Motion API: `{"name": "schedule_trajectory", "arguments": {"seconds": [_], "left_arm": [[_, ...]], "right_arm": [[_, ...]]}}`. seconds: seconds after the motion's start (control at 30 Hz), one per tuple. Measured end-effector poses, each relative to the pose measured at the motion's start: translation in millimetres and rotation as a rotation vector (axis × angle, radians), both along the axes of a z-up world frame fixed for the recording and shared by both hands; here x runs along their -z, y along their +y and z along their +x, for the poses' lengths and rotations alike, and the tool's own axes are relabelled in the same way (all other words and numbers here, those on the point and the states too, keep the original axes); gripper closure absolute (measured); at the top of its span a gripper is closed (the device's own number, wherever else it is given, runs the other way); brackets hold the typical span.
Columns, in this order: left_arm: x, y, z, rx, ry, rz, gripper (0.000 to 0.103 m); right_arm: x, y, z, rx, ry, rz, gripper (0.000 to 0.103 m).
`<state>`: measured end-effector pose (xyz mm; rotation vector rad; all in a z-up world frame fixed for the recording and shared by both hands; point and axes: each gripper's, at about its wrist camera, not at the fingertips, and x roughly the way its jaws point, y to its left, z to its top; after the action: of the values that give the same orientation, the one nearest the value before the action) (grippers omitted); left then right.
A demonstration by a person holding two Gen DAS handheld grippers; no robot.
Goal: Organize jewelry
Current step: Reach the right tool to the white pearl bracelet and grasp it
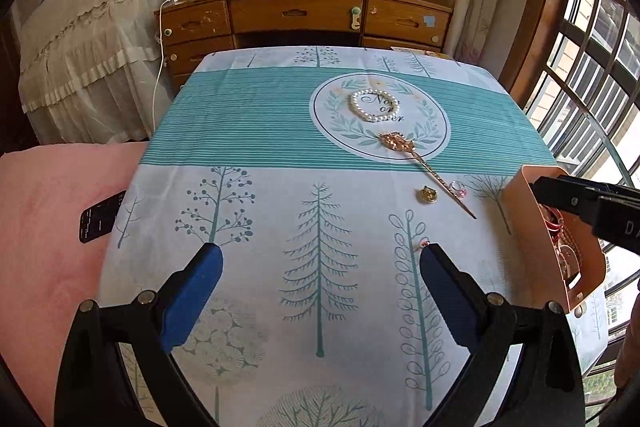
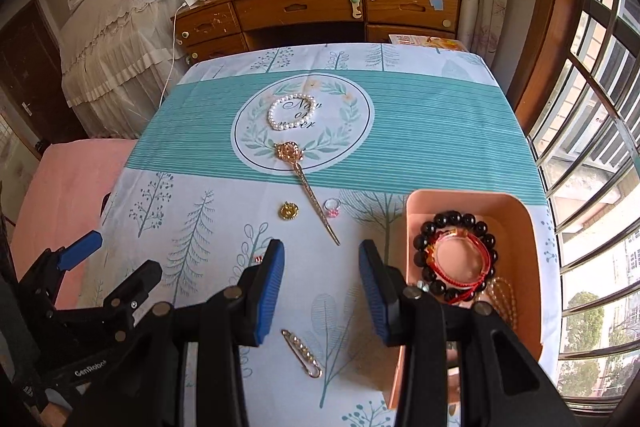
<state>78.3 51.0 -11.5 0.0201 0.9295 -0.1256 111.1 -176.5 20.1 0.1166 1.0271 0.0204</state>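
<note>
Left claw (image 1: 320, 291): black plastic frame, two fingers with ribbed blue pads (image 1: 188, 295), silver round screws at finger joints. Right claw (image 2: 321, 291): same build, black arms, blue ribbed pads (image 2: 269, 291), silver screws on top. White "GenRobot" lettering on black body of left claw in right wrist view. White letters partly visible on right claw's black arm.

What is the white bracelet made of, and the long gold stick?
The white bracelet looks like pearl beads, probably imitation: round, glossy, cream-white. The long gold stick, a hairpin, looks like shiny gold-toned metal with a sparkly flower head, maybe set with rhinestones.
</note>
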Motion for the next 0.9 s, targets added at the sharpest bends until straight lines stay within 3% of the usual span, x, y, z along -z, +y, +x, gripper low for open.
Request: {"name": "schedule_trajectory", "arguments": {"seconds": [0.33, 0.53, 0.73, 0.83, 0.9], "left_arm": [[1, 35, 80, -0.008, 0.090, -0.051, 0.005], [6, 27, 139, 0.006, 0.137, -0.049, 0.005], [26, 18, 177, 0.006, 0.193, -0.062, 0.005], [38, 15, 185, 0.010, 0.224, -0.067, 0.005], [46, 13, 187, 0.017, 0.241, -0.060, 0.005]], "right_arm": [[6, 8, 127, -0.048, 0.127, 0.060, 0.064], [42, 4, 196, -0.003, 0.221, 0.072, 0.064], [74, 1, 235, 0.027, 0.269, 0.059, 0.065], [84, 4, 249, 0.016, 0.292, 0.033, 0.068], [92, 7, 256, 0.002, 0.318, 0.015, 0.079]]}}
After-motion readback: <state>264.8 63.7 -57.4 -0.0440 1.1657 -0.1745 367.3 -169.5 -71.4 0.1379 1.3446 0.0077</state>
